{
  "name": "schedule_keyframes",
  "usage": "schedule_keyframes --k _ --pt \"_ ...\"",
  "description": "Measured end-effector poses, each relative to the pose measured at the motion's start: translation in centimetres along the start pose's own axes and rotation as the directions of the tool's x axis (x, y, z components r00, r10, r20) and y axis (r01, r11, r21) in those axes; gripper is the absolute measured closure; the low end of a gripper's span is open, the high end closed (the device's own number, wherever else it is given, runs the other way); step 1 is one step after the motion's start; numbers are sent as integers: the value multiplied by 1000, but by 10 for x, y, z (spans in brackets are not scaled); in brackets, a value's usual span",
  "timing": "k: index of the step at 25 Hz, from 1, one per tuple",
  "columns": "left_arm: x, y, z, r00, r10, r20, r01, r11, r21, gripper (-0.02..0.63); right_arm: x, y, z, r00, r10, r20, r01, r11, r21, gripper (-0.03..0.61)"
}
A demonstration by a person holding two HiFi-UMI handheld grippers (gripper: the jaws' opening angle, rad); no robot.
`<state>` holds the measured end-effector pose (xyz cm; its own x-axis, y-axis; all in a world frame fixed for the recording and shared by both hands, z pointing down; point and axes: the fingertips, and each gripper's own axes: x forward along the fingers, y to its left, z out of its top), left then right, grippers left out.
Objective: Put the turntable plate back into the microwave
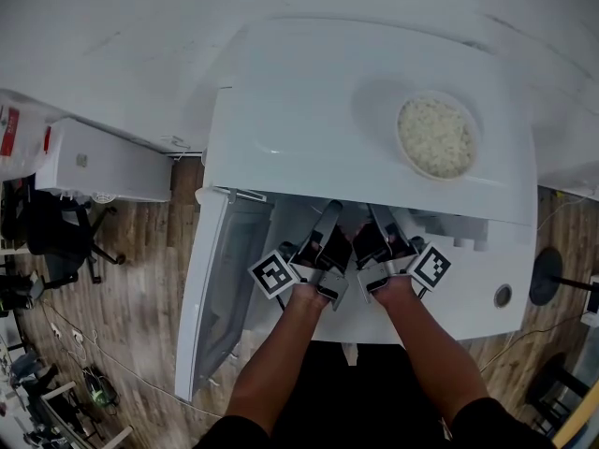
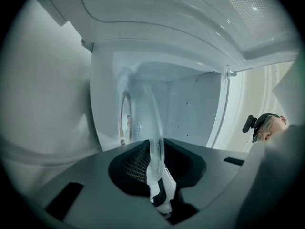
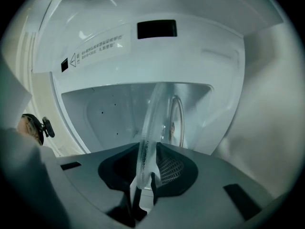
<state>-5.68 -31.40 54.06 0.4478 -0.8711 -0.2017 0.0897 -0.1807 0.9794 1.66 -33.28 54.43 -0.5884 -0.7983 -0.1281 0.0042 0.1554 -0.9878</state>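
The white microwave point(image 1: 356, 110) stands with its door point(image 1: 220, 288) swung open to the left. Both grippers reach side by side into its mouth, the left gripper point(image 1: 316, 246) beside the right gripper point(image 1: 382, 241), and their tips are hidden under the top's front edge. The clear glass turntable plate point(image 2: 143, 109) shows edge-on in the left gripper view, with the left gripper point(image 2: 156, 175) shut on its rim. The right gripper point(image 3: 145, 171) is shut on the plate's point(image 3: 157, 113) rim too. Beyond the plate lies the white cavity point(image 2: 190, 109). The plate does not show in the head view.
A white bowl of rice point(image 1: 436, 137) sits on the microwave's top at the right. Left of the open door are a white cabinet point(image 1: 103, 162) and a black office chair point(image 1: 56, 232) on wooden floor. A round black stand base point(image 1: 546, 276) is at the right.
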Motion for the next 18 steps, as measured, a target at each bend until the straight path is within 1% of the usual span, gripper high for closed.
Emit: schedule_keyframes --k 4,8,12,13,14,16,18 --pt "4 -1 1 1000 -16 14 16 1000 -20 520 -8 3 -6 999 -13 -41 11 999 -36 476" --pt "9 5 3 999 -5 32 6 1000 -30 520 -11 3 -8 999 -15 -37 15 1000 -9 476" --pt "13 9 2 1000 12 29 -11 999 -30 520 -13 -4 -7 999 -34 -27 34 999 20 474" --pt "13 10 2 999 18 28 -17 999 -30 520 -13 -6 -6 999 -40 -25 40 999 32 495" --pt "13 12 2 999 26 24 -25 999 -29 522 -13 -8 -6 999 -46 -22 47 998 45 494" --pt "13 14 1 999 49 5 -49 999 -9 525 -14 -12 -6 998 -58 -14 59 995 75 502" --pt "13 16 0 996 84 -21 -83 996 29 525 -14 -15 -6 998 -67 -1 67 992 103 506"
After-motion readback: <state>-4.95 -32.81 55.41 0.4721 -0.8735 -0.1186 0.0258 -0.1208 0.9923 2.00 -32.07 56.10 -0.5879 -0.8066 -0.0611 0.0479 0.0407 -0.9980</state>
